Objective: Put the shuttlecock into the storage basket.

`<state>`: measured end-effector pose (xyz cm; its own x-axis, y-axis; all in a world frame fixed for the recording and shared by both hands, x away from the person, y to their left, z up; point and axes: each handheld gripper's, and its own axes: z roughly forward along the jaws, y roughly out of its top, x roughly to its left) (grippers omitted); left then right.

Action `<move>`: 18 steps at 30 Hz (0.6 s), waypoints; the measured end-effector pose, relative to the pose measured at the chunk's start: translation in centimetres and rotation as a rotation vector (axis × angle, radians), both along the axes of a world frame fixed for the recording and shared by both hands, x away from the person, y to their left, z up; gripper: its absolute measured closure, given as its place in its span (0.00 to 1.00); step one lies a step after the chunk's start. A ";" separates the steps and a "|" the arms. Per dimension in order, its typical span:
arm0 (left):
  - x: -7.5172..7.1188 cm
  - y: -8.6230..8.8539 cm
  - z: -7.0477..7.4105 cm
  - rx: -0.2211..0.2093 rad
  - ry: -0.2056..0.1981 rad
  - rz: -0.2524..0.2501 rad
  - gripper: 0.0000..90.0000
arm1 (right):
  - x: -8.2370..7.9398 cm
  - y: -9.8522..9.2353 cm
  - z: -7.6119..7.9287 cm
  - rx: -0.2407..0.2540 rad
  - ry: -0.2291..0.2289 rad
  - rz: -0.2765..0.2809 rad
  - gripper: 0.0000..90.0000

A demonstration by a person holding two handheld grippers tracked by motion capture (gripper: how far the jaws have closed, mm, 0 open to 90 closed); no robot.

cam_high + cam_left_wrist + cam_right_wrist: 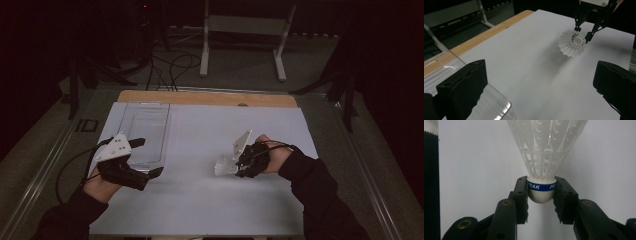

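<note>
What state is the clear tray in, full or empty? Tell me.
Empty. In the high view, the clear tray shows nothing but its own ribbed bottom; the shuttlecock is out on the white sheet, clamped in the right claw.

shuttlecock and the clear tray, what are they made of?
Shuttlecock: skirt looks like moulded white plastic, an open lattice rather than feathers; the rounded base is smooth and white with a blue printed band, material unclear. Tray: likely clear rigid plastic, glossy, with bright glints along its rim and the table visible through it.
</note>
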<state>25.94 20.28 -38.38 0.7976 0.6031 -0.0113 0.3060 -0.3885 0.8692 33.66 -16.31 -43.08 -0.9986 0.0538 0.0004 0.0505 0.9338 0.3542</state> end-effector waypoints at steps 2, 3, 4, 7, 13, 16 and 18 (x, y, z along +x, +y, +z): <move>0.4 -0.3 0.3 0.001 0.010 -0.006 0.00 | 0.0 0.0 0.1 0.002 -0.005 0.000 0.73; 0.7 -0.7 0.6 0.013 0.017 -0.010 0.00 | 0.0 0.1 0.1 0.005 -0.005 -0.005 0.73; 0.7 -0.7 0.6 0.013 0.017 -0.010 0.00 | 0.0 0.1 0.1 0.005 -0.005 -0.005 0.73; 1.5 -1.6 1.1 0.023 0.036 -0.009 0.00 | -0.1 0.2 0.1 0.001 -0.006 0.002 0.73; 2.3 -2.9 1.9 0.077 0.051 -0.034 0.00 | -0.2 0.3 0.4 -0.001 -0.012 0.007 0.73; 2.5 -3.3 2.1 0.091 0.053 -0.047 0.00 | -0.2 0.3 0.5 0.000 -0.013 0.010 0.73; 2.8 -3.7 2.2 0.107 0.062 -0.053 0.00 | -0.2 0.4 0.6 -0.001 -0.016 0.009 0.73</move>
